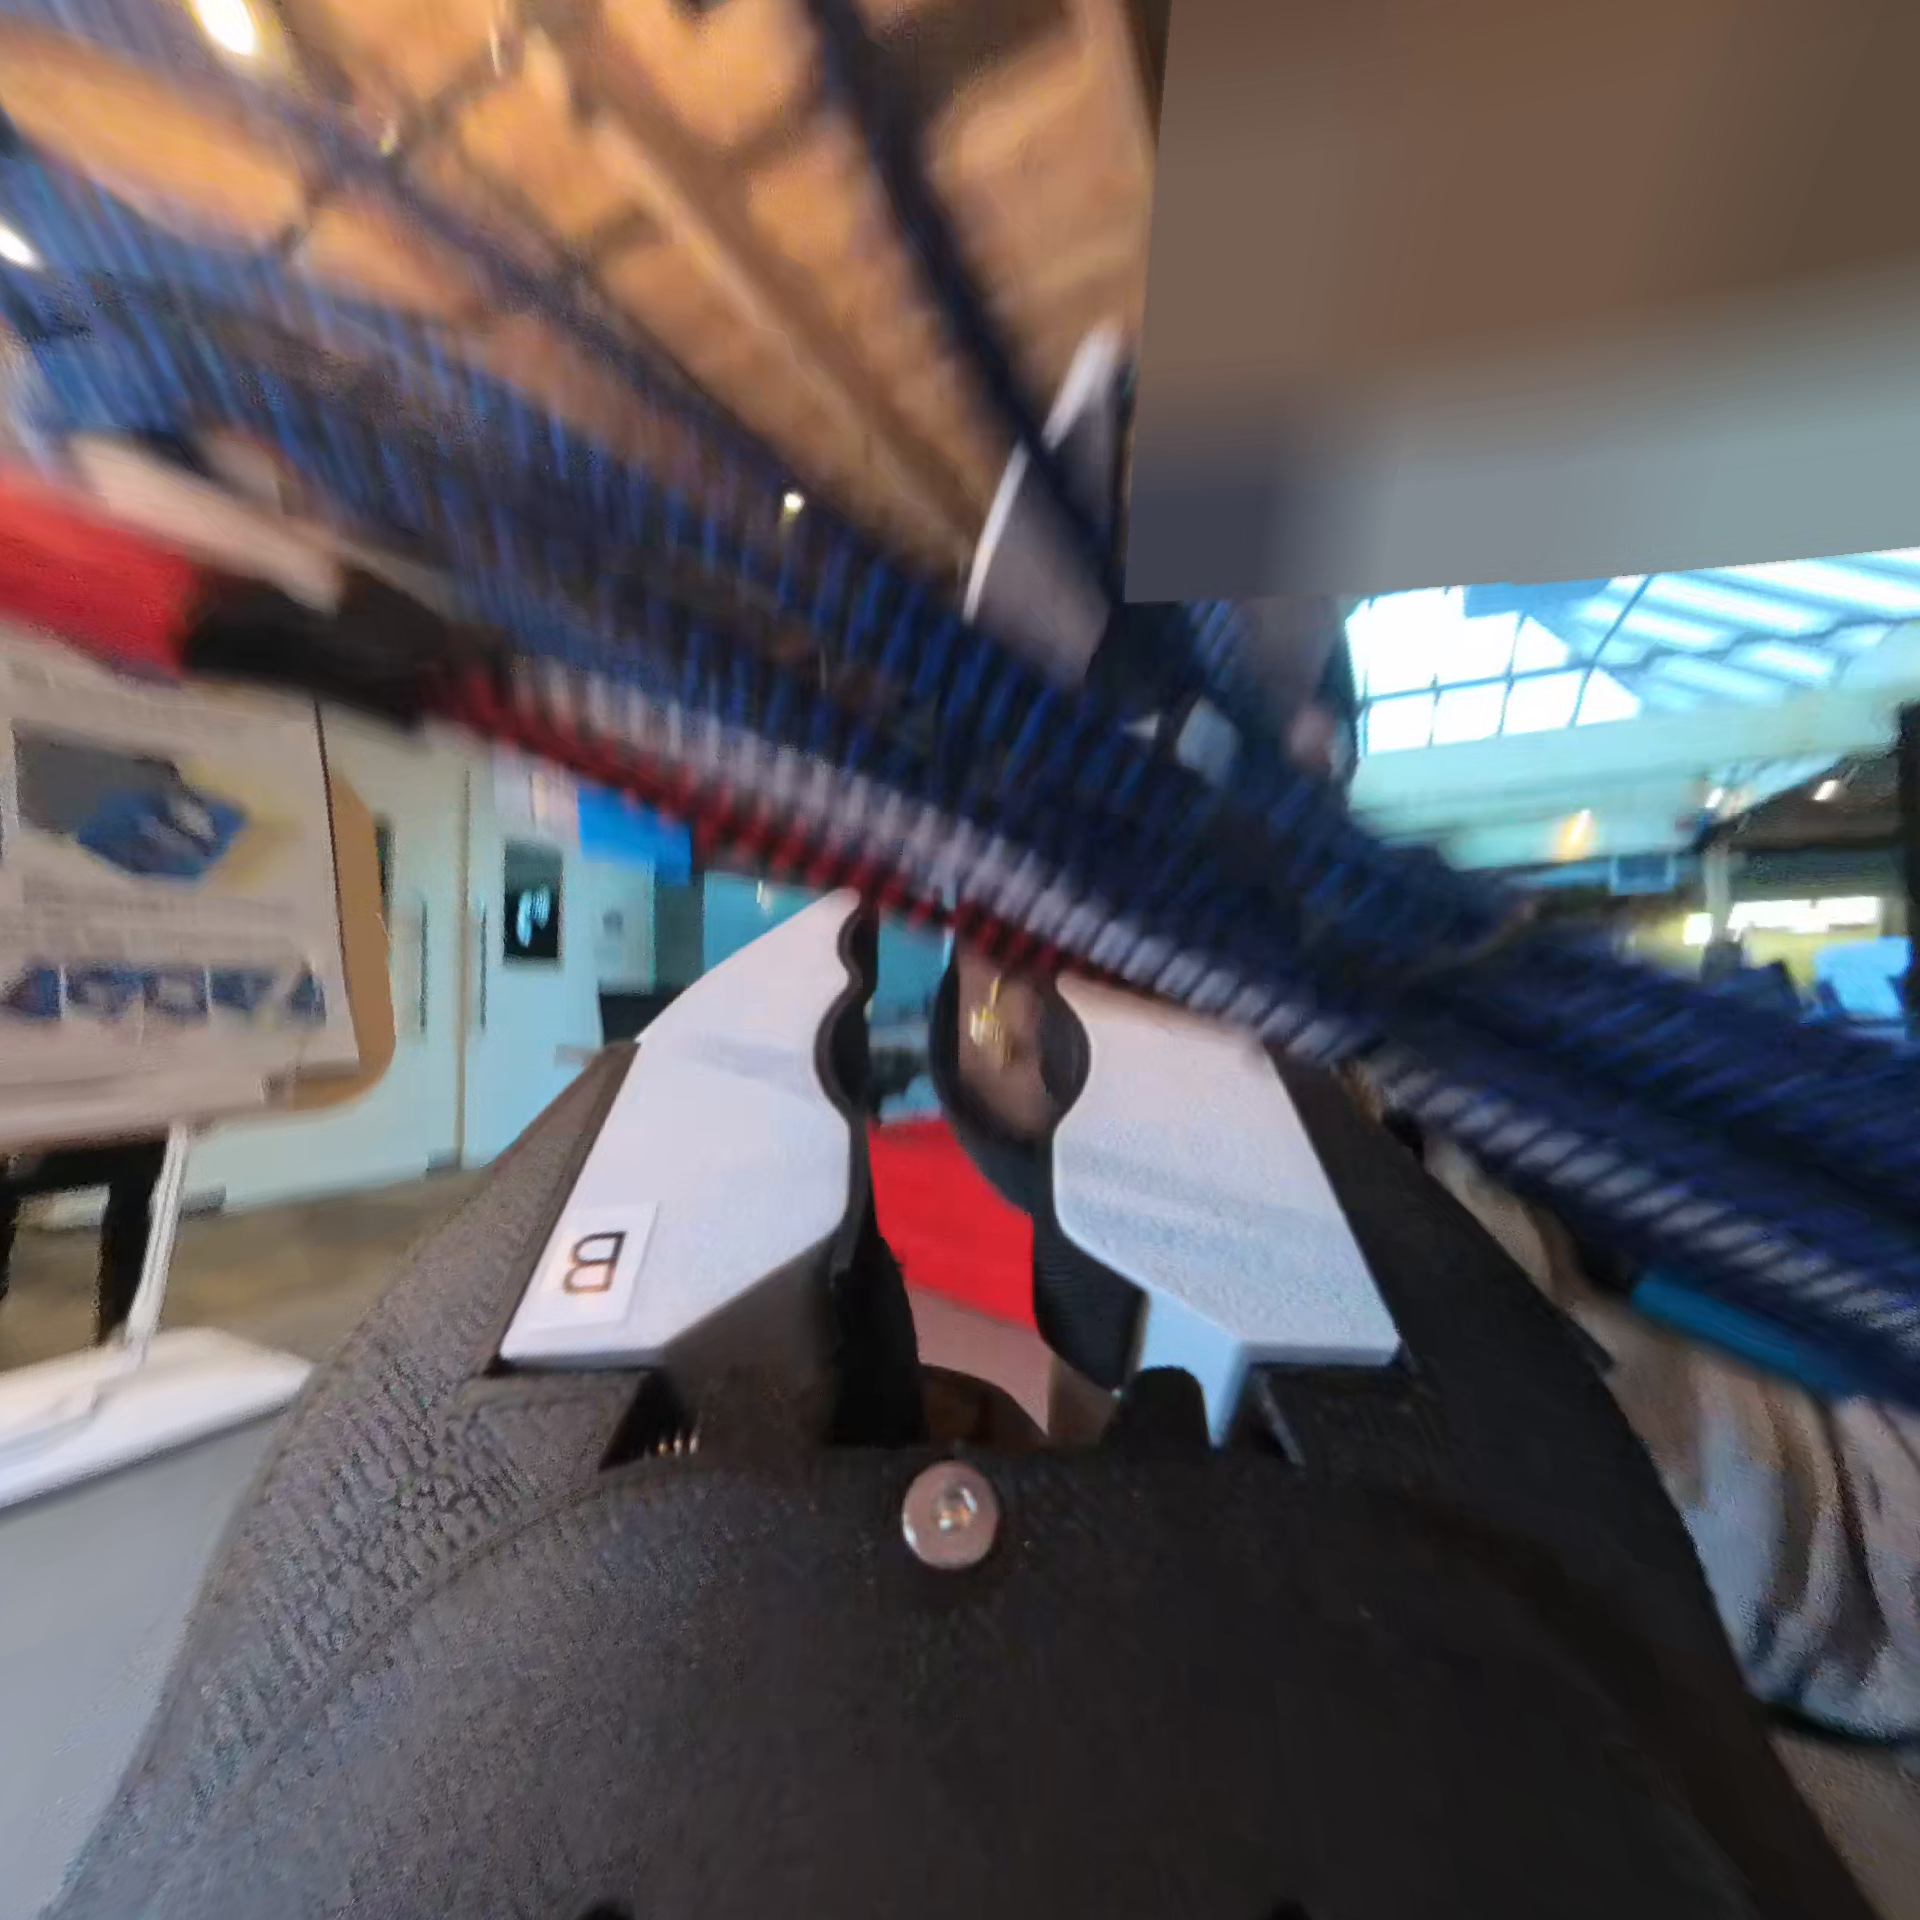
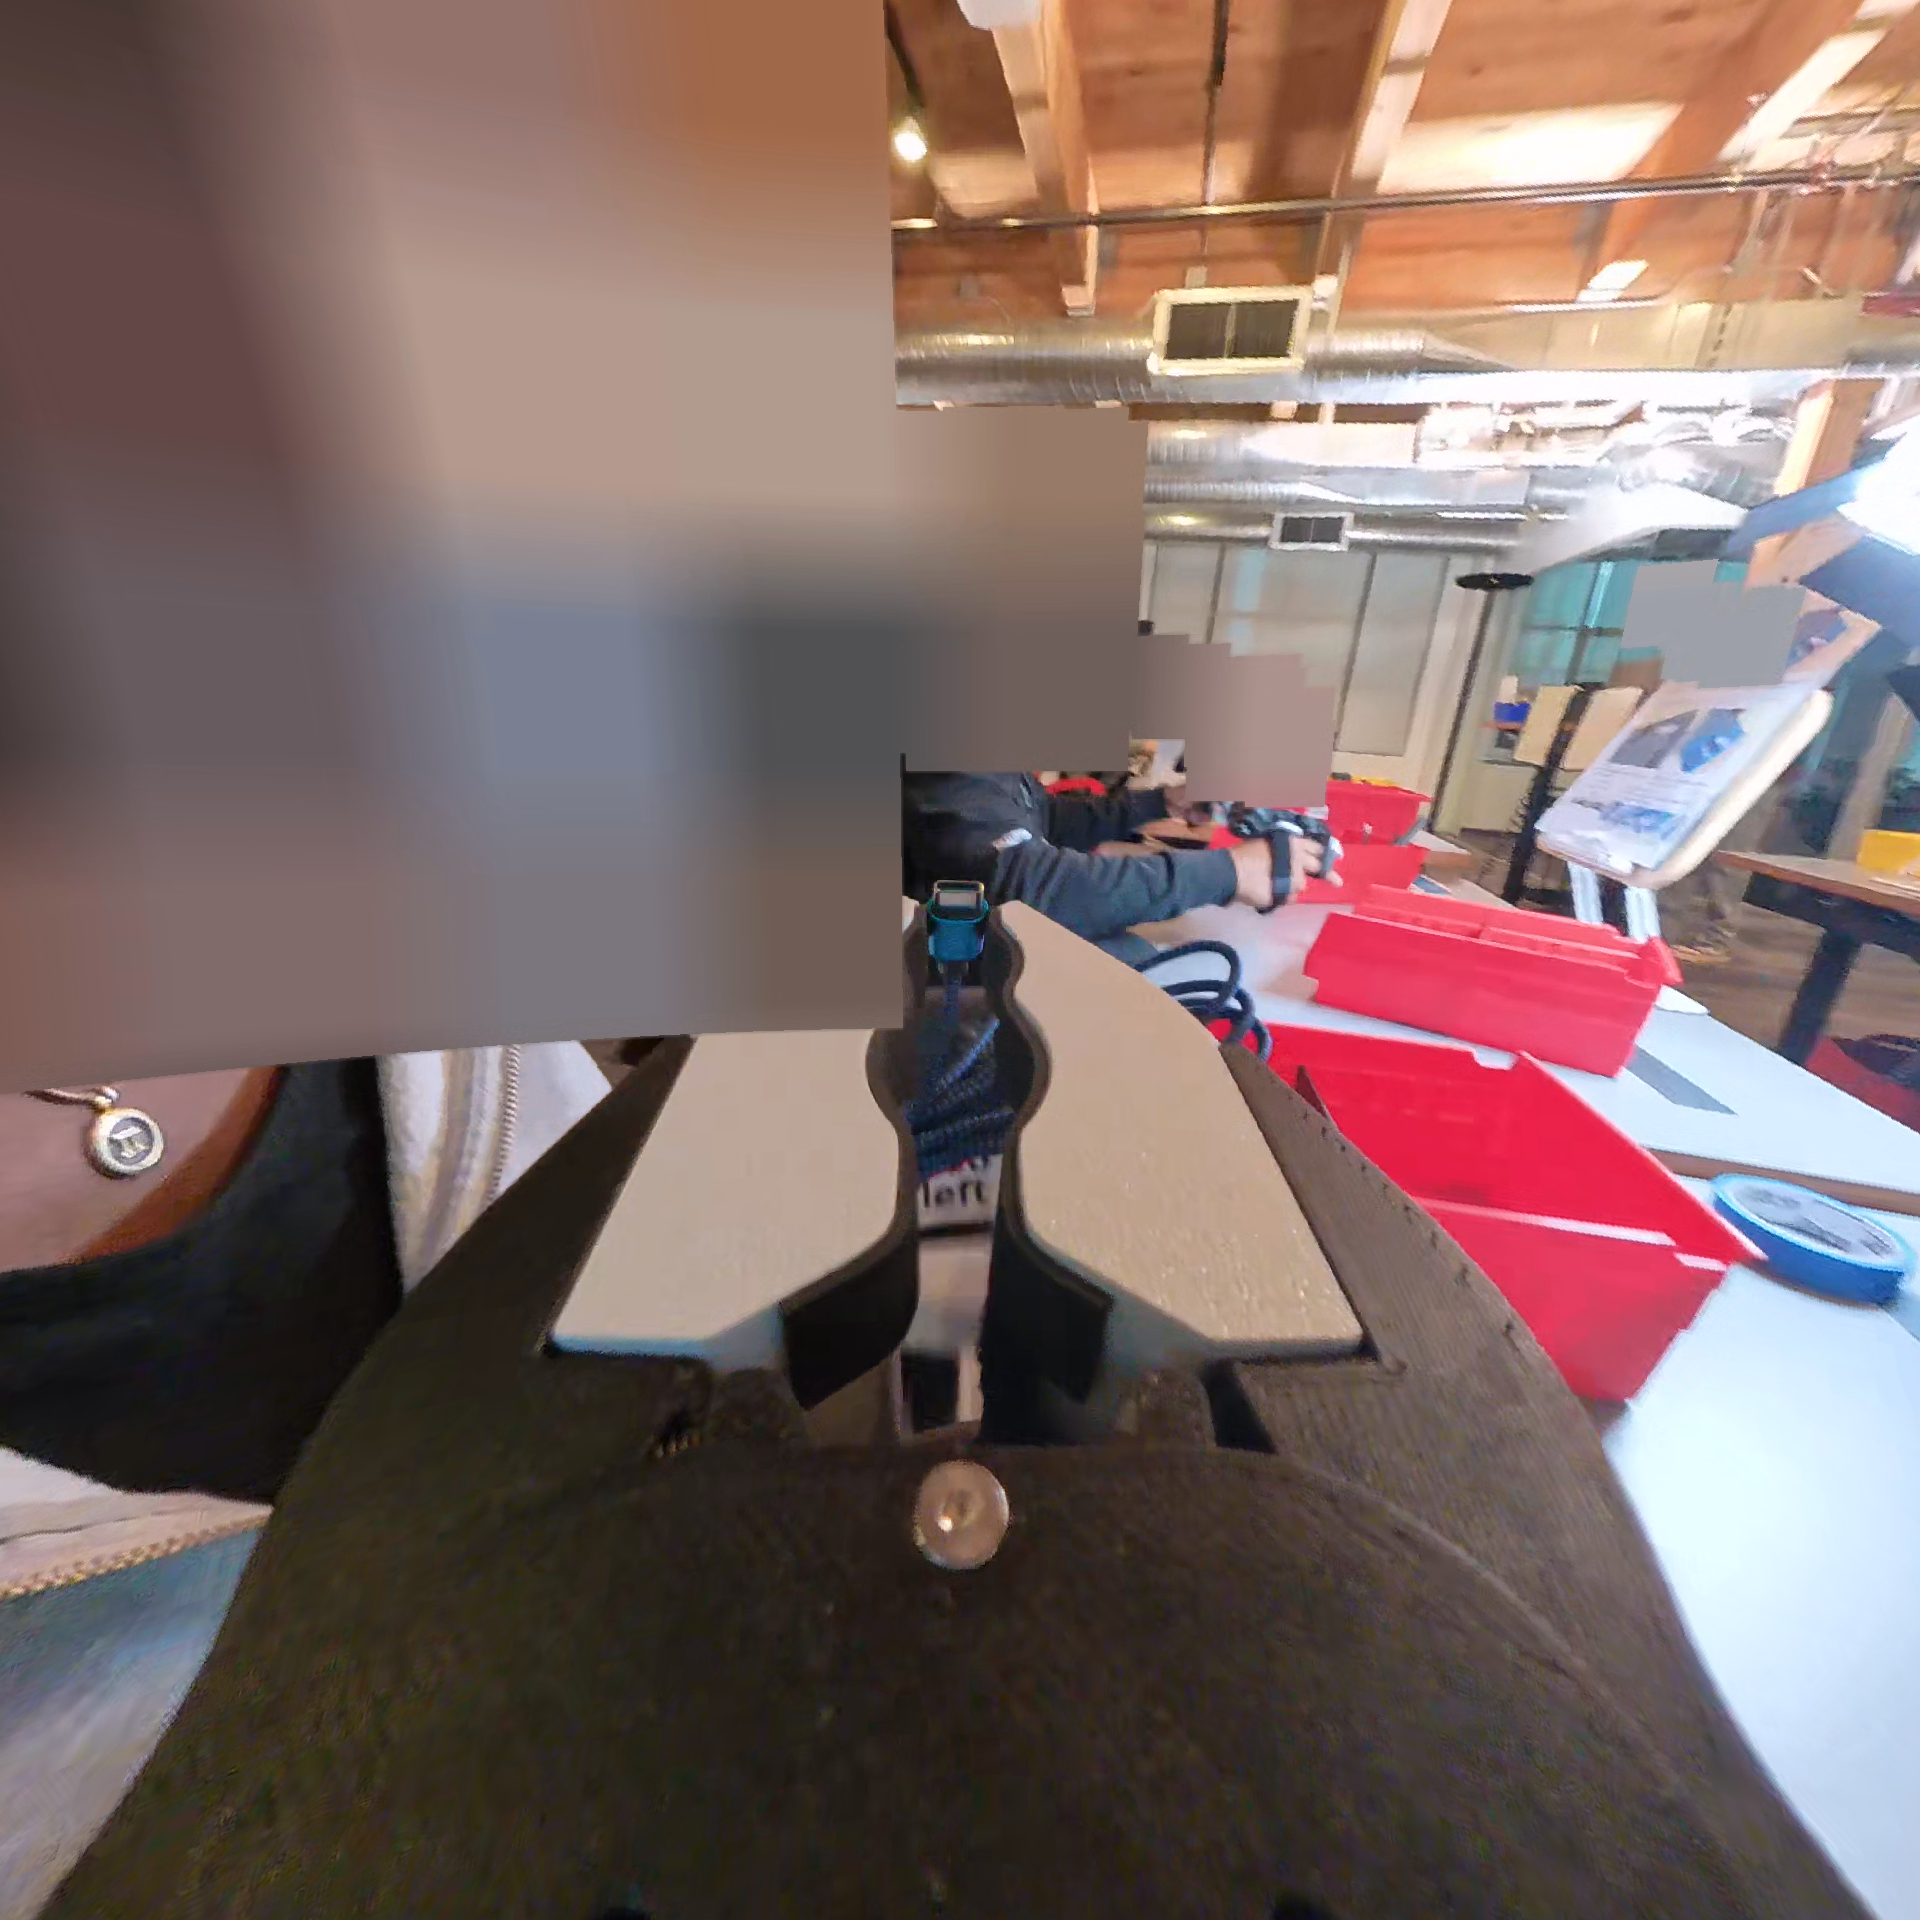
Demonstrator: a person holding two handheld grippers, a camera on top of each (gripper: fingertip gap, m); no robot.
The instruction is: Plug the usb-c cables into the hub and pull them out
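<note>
In the right wrist view my right gripper (image 2: 954, 997) is shut on a blue braided USB-C cable (image 2: 951, 1101). Its teal plug (image 2: 956, 914) sticks up out of the fingertips with the metal end free. In the left wrist view my left gripper (image 1: 940, 966) points upward with its jaws nearly closed. A dark thing (image 1: 1013, 1070) sits between the pads, but I cannot tell what it is. A motion-blurred bundle of blue and red braided cables (image 1: 1143, 914) crosses just past the fingertips, with a red connector (image 1: 94, 582) at the far left. A blurred silver-black block (image 1: 1049, 499) above may be the hub.
Red plastic bins (image 2: 1507, 1195) and a blue tape roll (image 2: 1813, 1236) stand on the white table (image 2: 1766, 1507) to the right. Another person's arm (image 2: 1122, 883) works farther back. A tilted sign board (image 2: 1683, 790) stands behind; one also shows in the left wrist view (image 1: 166, 894). A person's torso (image 2: 208, 1247) is close on the left. The left gripper's tips are roughly 8 centimetres from the right gripper's.
</note>
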